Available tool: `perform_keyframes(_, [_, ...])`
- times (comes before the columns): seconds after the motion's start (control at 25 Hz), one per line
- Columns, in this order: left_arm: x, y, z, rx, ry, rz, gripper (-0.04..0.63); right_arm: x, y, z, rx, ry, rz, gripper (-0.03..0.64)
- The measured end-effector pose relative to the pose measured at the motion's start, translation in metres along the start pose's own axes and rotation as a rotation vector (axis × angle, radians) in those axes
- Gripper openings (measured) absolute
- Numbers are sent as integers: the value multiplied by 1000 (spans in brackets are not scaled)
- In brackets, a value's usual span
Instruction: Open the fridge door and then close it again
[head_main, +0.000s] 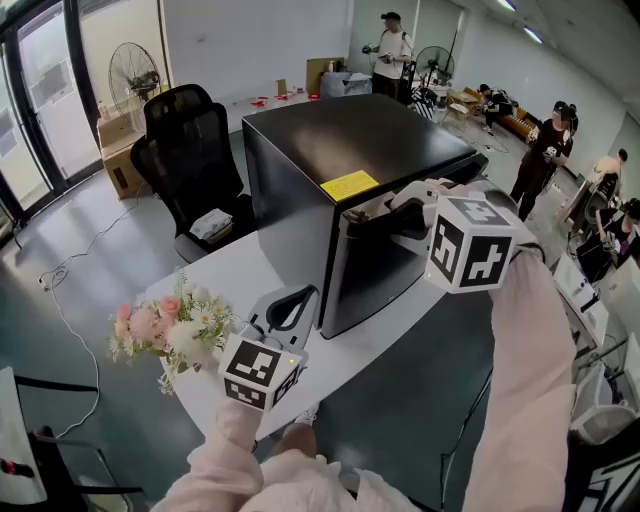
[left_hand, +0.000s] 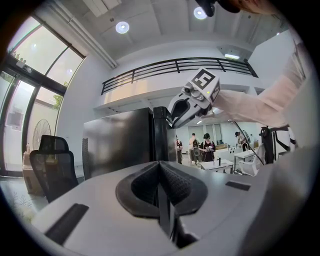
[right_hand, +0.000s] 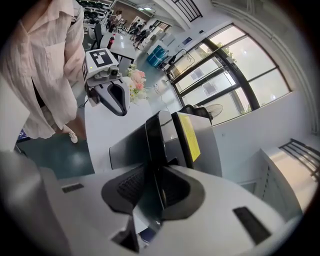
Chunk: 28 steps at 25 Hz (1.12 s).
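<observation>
Left gripper (head_main: 298, 300) is hovering nearest, over the table's (head_main: 230, 272) near edge. Its jaws are pressing together on nothing, and it is pointing level toward the fridge (head_main: 330, 150) without touching it. Flowers (head_main: 165, 330) are lying just left of it at the table's left edge. Fridge is standing mid-table with its door (head_main: 380, 270) facing the person. Door is showing a thin gap at its left end, so it is probably swinging about its right end. Right gripper (head_main: 368, 217) is angling down onto the door's top edge near that left corner, jaws half-closed and clamping the edge. Edge is running left-right across the jaws, so opening is likely calling for an arcing pull toward the person. Right hand is on it and left is idling.
</observation>
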<state>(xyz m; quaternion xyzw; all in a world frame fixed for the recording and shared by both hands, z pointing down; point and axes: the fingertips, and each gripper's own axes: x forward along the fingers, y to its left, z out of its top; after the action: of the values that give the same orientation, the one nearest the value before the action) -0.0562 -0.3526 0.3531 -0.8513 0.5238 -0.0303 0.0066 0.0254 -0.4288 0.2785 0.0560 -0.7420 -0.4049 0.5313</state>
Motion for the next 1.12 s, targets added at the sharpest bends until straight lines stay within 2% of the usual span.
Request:
perform_keyframes(0.56, [-13, 6, -10, -32, 12, 21, 11, -1, 0, -1, 8, 1, -34, 84])
perform_keyframes(1.12, [-21, 4, -22, -34, 36, -8, 11, 0, -1, -1, 26, 11, -53, 84])
